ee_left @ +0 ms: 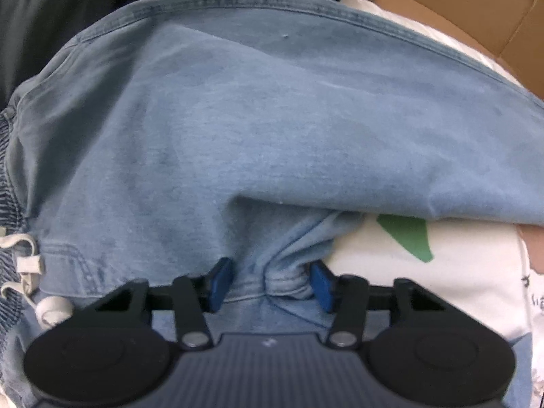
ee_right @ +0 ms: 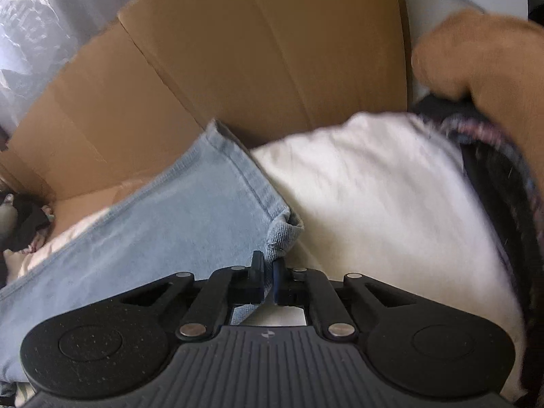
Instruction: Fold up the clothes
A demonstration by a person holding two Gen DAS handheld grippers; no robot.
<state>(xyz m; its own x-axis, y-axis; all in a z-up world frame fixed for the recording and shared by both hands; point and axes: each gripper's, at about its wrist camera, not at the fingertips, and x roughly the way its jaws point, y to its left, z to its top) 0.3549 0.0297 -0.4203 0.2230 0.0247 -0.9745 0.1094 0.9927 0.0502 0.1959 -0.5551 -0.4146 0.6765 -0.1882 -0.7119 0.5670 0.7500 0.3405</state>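
Light blue jeans [ee_left: 258,129] lie spread over a white garment. My left gripper [ee_left: 270,280] has its blue pads a hand's width apart, with a bunched fold of the jeans' crotch seam between them; the pads touch the cloth on both sides. My right gripper [ee_right: 268,272] is shut on the hem corner of a jeans leg [ee_right: 190,214], which runs off to the left. The waistband with white drawstrings [ee_left: 23,265] shows at the left edge of the left wrist view.
A white printed shirt [ee_left: 442,272] with a green patch lies under the jeans, and also shows in the right wrist view [ee_right: 374,204]. A brown cardboard box [ee_right: 255,61] stands behind. Dark clothes [ee_left: 51,17] lie at far left. A person's arm [ee_right: 493,68] is at right.
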